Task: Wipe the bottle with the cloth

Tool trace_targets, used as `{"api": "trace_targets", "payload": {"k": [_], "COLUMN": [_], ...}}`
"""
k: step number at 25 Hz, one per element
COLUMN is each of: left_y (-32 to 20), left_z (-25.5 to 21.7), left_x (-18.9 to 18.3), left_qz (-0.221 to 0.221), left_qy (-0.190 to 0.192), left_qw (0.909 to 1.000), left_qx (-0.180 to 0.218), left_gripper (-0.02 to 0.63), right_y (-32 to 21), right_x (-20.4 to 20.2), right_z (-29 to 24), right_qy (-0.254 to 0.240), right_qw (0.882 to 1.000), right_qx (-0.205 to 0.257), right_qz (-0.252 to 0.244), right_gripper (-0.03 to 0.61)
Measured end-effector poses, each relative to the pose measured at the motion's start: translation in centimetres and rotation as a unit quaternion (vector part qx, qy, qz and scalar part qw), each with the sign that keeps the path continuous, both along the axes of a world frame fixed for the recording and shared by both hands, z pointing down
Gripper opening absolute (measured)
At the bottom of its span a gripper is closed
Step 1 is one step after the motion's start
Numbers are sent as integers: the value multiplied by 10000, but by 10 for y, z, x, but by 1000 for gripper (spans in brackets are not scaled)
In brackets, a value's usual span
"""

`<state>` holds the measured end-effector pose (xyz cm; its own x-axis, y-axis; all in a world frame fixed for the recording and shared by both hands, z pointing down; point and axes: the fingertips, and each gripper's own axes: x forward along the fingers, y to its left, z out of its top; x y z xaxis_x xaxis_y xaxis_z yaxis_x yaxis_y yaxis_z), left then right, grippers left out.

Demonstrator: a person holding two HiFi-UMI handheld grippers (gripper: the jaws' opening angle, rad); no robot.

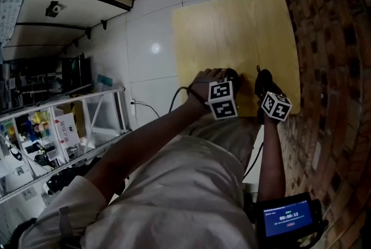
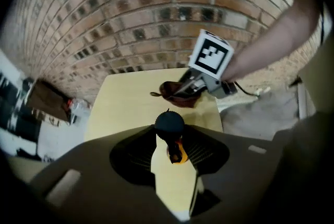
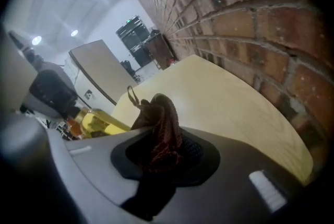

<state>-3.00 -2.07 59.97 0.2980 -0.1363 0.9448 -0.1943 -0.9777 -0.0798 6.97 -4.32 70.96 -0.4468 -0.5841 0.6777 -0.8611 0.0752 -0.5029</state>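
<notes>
In the left gripper view a small bottle with a dark cap and yellow contents stands between the jaws of my left gripper, which is shut on it above the wooden table. The right gripper view shows the same bottle at the left. A dark red cloth bunches up from my right gripper, which is shut on it. The cloth hangs a short way beyond the bottle, apart from it. In the head view both grippers, left and right, sit side by side near the table's front edge.
A brick wall runs along the table's right side. White floor tiles lie to the left, with a cluttered metal shelf beyond. A small screen device sits by the person's right arm.
</notes>
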Motion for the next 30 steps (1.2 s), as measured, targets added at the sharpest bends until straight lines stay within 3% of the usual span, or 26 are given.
{"api": "trace_targets", "payload": {"k": [2,4,7,13,18,21,25,30], "left_y": [-10,-14,-3,9,16,21,26,24], "left_z": [-4,-7,-11,-14,-11,-14,-17,-14], "left_x": [-1,-6,-13,-10,-14,-16,-16,-5], "left_qz": [-925,-1562,-1755,-858,248,1079,2134,2290], "left_qy": [234,408,480,322,68,-4,-87,-98], "left_qw": [9948,9847,9799,9937,9989,9942,9758,9722], "left_qx": [-361,-659,-823,-645,-396,-11,477,490], "left_gripper": [175,175,179,230,254,261,225,183], "right_y": [18,36,63,75,79,79,80,88], "right_x": [1,-6,-24,-34,-28,-26,-26,-33], "right_z": [-3,-5,-11,-10,-4,-6,-12,-18], "right_qy": [-91,-130,-150,-229,-311,-308,-265,-237], "right_qw": [9999,9998,9998,9994,9986,9985,9987,9987], "right_qx": [-33,-38,24,111,61,90,147,311], "right_qz": [123,153,138,225,413,444,406,327], "right_gripper": [80,81,81,83,83,83,83,83]}}
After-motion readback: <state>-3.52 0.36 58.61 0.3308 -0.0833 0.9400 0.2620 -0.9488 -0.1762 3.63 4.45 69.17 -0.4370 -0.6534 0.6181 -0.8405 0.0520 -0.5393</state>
